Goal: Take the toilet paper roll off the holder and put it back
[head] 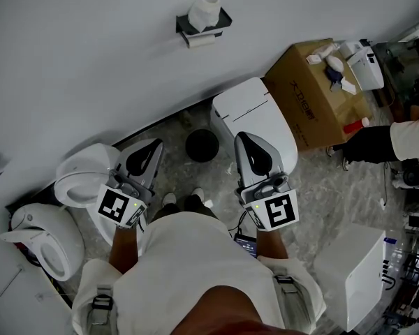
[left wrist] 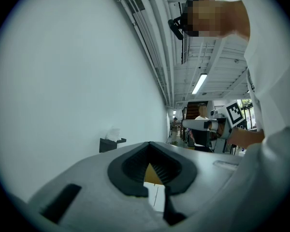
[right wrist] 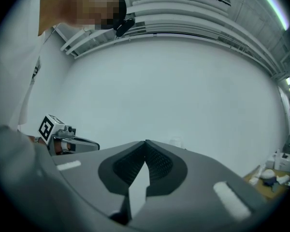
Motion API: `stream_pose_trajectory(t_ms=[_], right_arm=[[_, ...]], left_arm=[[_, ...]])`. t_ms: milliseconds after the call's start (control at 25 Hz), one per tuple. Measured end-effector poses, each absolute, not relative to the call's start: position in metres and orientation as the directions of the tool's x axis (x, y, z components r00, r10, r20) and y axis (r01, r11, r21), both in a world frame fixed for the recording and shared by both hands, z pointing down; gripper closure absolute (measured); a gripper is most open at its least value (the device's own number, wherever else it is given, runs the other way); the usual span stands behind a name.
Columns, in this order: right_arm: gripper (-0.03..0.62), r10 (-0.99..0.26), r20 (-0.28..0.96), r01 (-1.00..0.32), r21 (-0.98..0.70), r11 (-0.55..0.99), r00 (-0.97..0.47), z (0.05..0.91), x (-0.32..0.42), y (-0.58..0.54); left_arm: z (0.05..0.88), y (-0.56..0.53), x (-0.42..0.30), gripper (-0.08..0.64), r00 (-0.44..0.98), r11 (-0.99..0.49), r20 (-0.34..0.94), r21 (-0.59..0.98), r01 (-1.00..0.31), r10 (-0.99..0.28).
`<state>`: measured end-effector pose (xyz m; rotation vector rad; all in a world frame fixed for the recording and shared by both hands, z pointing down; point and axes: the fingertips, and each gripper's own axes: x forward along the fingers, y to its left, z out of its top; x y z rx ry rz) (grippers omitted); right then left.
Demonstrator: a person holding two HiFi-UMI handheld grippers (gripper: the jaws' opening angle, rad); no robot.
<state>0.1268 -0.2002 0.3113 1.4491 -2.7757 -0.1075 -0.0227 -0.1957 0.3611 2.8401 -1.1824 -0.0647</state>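
The toilet paper roll [head: 205, 10] is seen resting on the black holder [head: 222, 21], which is fixed to the pale wall [head: 91, 61]. It appears to stand on end with its hollow core upward, though it is too small in the head view for this to be certain. A loose sheet [head: 202, 40] hangs just below the holder's front edge.

The roll is judged to be light and soft. It would be dented by a hard squeeze, and its outer layers could slide or unwind if only the top sheet were caught. A gentle hold across the full body of the roll is judged safest, or else one jaw inside the stiff core and the other against the outside. The hanging sheet is best left alone.

The left gripper [left wrist: 149, 146] and the right gripper [right wrist: 146, 144] are both held level and close to the person's body. Their jaws are closed tip to tip, with nothing between them. The roll lies well apart from both pairs of jaws, ahead of them on the wall. In the left gripper view it sits up and to the left of the jaw tips. In the right gripper view only a faint pale shape can be made out on the wall, just right of the tips. The jaws would need to be opened before any hold could be taken.
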Motion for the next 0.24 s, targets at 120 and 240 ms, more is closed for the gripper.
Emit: stream_pose_trajectory(t_ms=[120,240], right_arm=[[0.595,-0.823,-0.021,-0.822,0.065,0.566,-0.568,0.3117,0.1262,-0.2002],[0.595,-0.826,-0.021,-0.826,0.062,0.561,-0.563,0.3119,0.1252,-0.1989]], left_arm=[[0.3593,-0.1954,-0.0232,0.561,0.703,-0.702,-0.018,0.074,-0.708,-0.711],[0.3584,-0.194,-0.0237,0.56,0.703,-0.702,-0.02,0.075,-0.708,-0.711]])
